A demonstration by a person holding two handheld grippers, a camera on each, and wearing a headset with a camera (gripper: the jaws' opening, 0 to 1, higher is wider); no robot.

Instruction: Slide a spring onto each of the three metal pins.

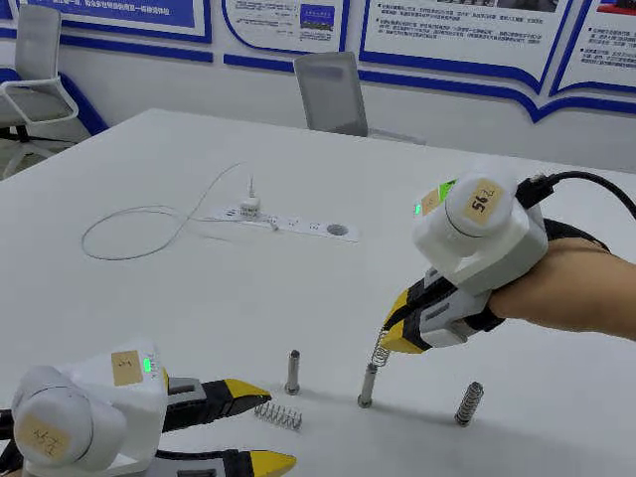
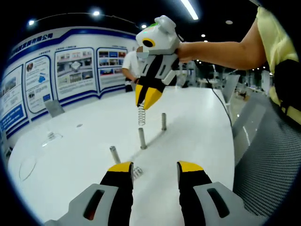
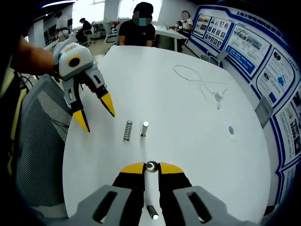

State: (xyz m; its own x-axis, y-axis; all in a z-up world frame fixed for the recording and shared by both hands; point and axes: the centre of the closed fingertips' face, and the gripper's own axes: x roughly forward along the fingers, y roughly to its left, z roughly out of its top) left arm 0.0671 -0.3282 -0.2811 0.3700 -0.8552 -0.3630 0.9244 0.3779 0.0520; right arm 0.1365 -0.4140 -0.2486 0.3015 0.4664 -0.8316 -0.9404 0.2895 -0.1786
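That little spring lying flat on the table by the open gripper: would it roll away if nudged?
Probably: the spring lies on its side on the smooth table, so a sideways nudge would likely roll it. Its open wire coils suggest it is light and squashes easily when pinched.

White table (image 1: pixel 199 308): pins (image 1: pixel 292 372), spring (image 1: pixel 277 414), cable (image 1: pixel 129 221), maybe socket (image 1: pixel 290 225).

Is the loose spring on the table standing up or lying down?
Lying down: the spring rests on its side on the table, beside an upright pin.
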